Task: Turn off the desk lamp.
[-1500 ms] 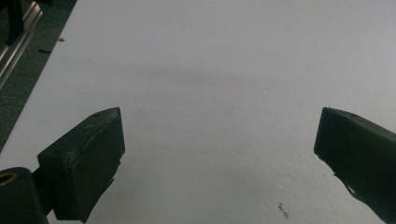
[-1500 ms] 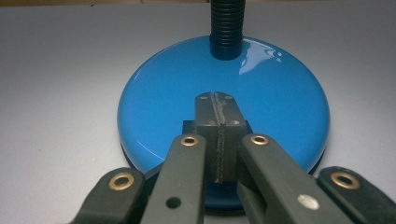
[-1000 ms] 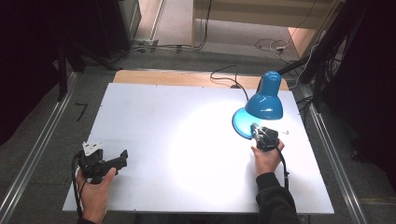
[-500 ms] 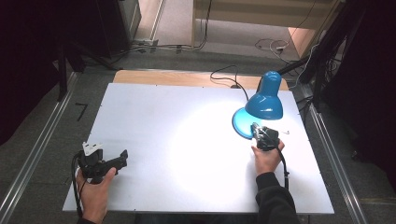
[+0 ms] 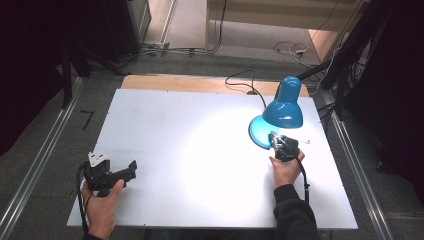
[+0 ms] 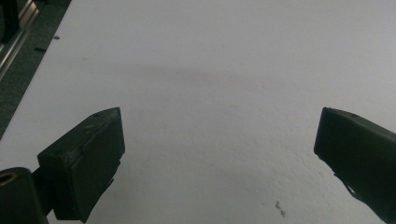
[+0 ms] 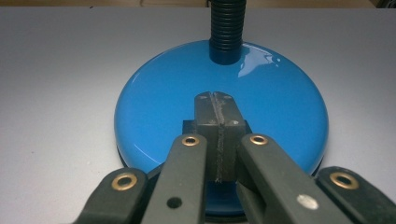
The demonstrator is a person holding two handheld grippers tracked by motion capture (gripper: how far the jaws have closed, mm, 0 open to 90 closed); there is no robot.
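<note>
A blue desk lamp stands at the right of the white table. Its shade is bent down over its round base and throws a bright patch on the table. My right gripper is shut, with its tips over the near part of the lamp base. In the right gripper view the gripper has its jaws pressed together above a small dark block on the base, in front of the ribbed black neck. My left gripper lies near the table's front left. It is open with bare table between its jaws.
The lamp's black cord runs off the table's far edge over a wooden board. Metal rails flank the table on both sides. Cables lie on the floor beyond the far edge.
My right gripper has edged slightly forward onto the lamp base. The left gripper and the lamp have stayed in place.
</note>
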